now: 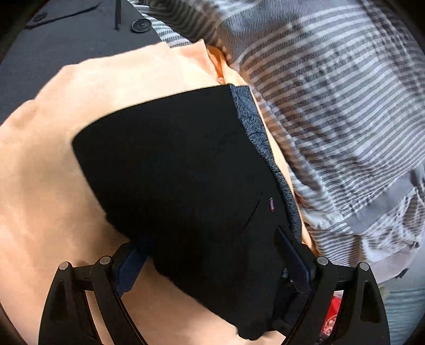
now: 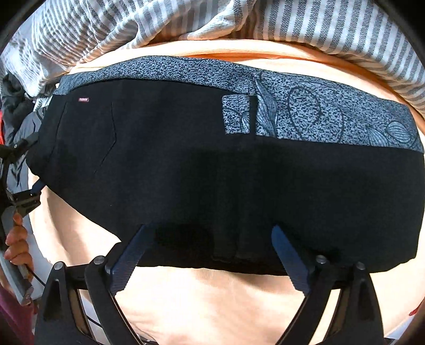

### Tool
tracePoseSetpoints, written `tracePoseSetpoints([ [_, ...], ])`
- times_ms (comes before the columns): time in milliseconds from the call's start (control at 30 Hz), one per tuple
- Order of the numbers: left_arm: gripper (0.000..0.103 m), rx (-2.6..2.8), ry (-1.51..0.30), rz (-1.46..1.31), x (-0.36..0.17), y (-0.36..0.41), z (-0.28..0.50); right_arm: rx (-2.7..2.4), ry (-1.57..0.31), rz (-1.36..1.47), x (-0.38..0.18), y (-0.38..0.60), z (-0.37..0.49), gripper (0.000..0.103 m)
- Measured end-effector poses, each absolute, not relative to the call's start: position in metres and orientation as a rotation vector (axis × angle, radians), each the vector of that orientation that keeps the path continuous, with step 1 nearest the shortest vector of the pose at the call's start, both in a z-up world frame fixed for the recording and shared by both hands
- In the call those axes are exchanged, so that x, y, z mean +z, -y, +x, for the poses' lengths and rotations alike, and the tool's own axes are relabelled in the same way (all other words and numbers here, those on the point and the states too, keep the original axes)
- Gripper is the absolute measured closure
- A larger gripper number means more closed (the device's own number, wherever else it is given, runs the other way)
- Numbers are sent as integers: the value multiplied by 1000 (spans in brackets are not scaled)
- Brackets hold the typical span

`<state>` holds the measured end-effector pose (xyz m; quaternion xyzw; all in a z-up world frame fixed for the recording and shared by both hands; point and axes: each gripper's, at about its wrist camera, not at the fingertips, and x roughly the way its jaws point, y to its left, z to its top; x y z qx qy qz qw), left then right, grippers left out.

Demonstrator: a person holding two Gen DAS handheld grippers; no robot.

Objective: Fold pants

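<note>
Item 1, black pants (image 2: 212, 169): folded into a compact bundle, lying on peach sheet (image 2: 207, 297), w/ speckled blue-grey waistband lining (image 2: 305, 111) turned up along the far edge; small label tab (image 2: 83, 99) near far-left corner in my right-wrist view. Item 2, right gripper (image 2: 209, 254): fingers spread wide, blue pads either side of the near hem of the bundle, tips at/over the fabric edge; I see nothing pinched between them, so I log it as open. Item 3, left gripper (image 1: 212, 260): also spread wide, black cloth (image 1: 172, 172) filling the gap between the fingers and draping over the near side; right pad sits against the fabric, left pad partly under it; whether cloth is lifted or just lying there, can't tell. Item 4, striped grey/white bedding (image 2: 332, 29): bunched along far side, touching sheet. Item 5, dark garment w/ buttons (image 1: 141, 25): top-left of left-wrist view, beyond sheet. Item 6, operator's hand (image 2: 17, 244): at left edge of right-wrist view, holding the other rig's handle.
</note>
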<state>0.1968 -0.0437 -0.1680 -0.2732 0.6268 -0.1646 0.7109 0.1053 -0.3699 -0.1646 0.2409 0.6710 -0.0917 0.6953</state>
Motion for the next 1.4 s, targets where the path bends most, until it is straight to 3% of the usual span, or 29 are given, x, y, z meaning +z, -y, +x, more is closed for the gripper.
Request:
tracePoseSetpoints([
  [200, 15, -287, -1389, -504, -168, 63, 200, -193, -1495, 526, -169, 361, 113, 6],
  [267, 56, -227, -1379, -384, -163, 70, 199, -184, -1500, 513, -169, 357, 115, 6],
  [367, 73, -222, -1353, -336, -155, 69, 196, -168, -1520, 490, -162, 355, 122, 10],
  [500, 77, -267, -1269, -135, -130, 91, 185, -126, -1492, 519, -133, 362, 139, 24],
  [933, 78, -371, -1075, 210, -90, 141, 160, 247, -1570, 534, -57, 299, 337, 20],
  [1133, 78, -396, -1032, 275, -86, 152, 154, 361, -1686, 348, -62, 228, 400, 15],
  [1333, 78, -404, -1020, 293, -85, 156, 152, 392, -1841, 177, -102, 181, 419, 12],
  [1367, 78, -405, -1021, 289, -84, 156, 153, 395, -1867, 148, -109, 177, 419, 16],
  [1400, 78, -406, -1026, 285, -84, 155, 153, 398, -1881, 136, -115, 175, 418, 43],
])
